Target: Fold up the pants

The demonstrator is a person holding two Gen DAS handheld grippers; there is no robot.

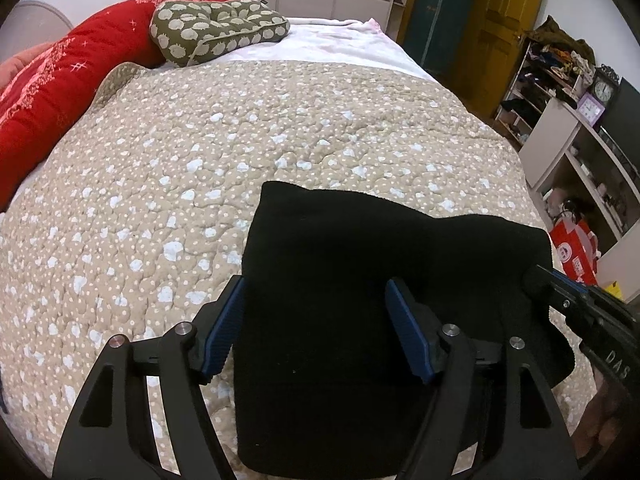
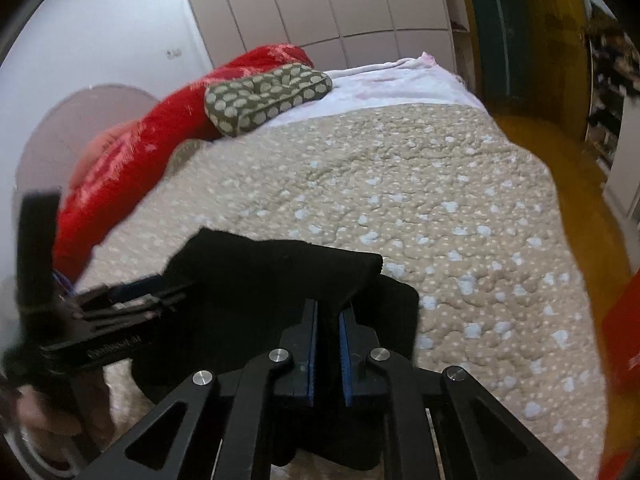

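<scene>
Black pants, folded into a thick block, lie on the near part of the beige dotted bedspread. My left gripper hangs open over them. Its left pad is at the block's left edge and its right pad is above the cloth. My right gripper is shut on a raised fold of the pants, with black cloth pinched between its blue pads. Its tip also shows at the pants' right corner. The left gripper appears blurred on the left of the right wrist view.
A red quilt and a green patterned pillow lie at the far left of the bed. Shelves with clutter and a red box stand right of the bed. A wooden floor runs alongside.
</scene>
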